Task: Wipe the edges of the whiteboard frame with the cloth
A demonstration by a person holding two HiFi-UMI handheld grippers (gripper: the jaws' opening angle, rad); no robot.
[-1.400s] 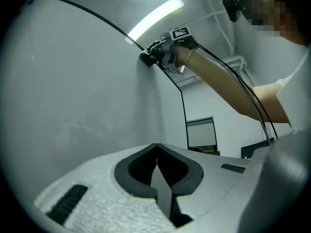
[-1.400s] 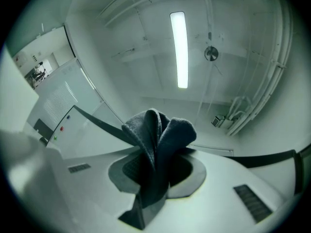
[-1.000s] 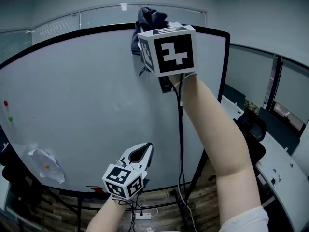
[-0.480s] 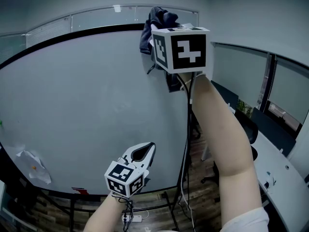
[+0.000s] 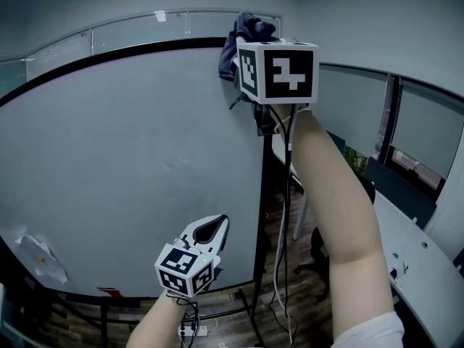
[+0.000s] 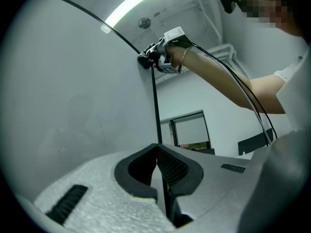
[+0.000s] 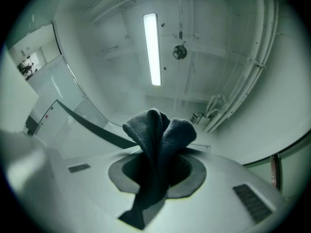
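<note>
The whiteboard (image 5: 130,158) fills the left of the head view, with a black frame (image 5: 109,58) along its top and right side. My right gripper (image 5: 250,49) is raised to the board's top right corner, shut on a dark blue cloth (image 5: 243,35) that bunches against the frame's top edge. The right gripper view shows the cloth (image 7: 158,144) pinched between the jaws, with the frame (image 7: 92,125) behind it. My left gripper (image 5: 212,227) hangs low in front of the board, jaws closed together with nothing in them. In the left gripper view my left gripper (image 6: 158,154) points up the frame's right side (image 6: 155,106).
A crumpled paper (image 5: 36,256) sticks to the board's lower left, and a red marker (image 5: 109,293) lies on the bottom rail. The stand's legs (image 5: 257,296) and a power strip (image 5: 192,330) are on the wood floor. Desks and a chair (image 5: 406,259) are at the right.
My right gripper has slid the cloth to the right along the top frame edge, reaching the top right corner. The left gripper has stayed low and shut.
</note>
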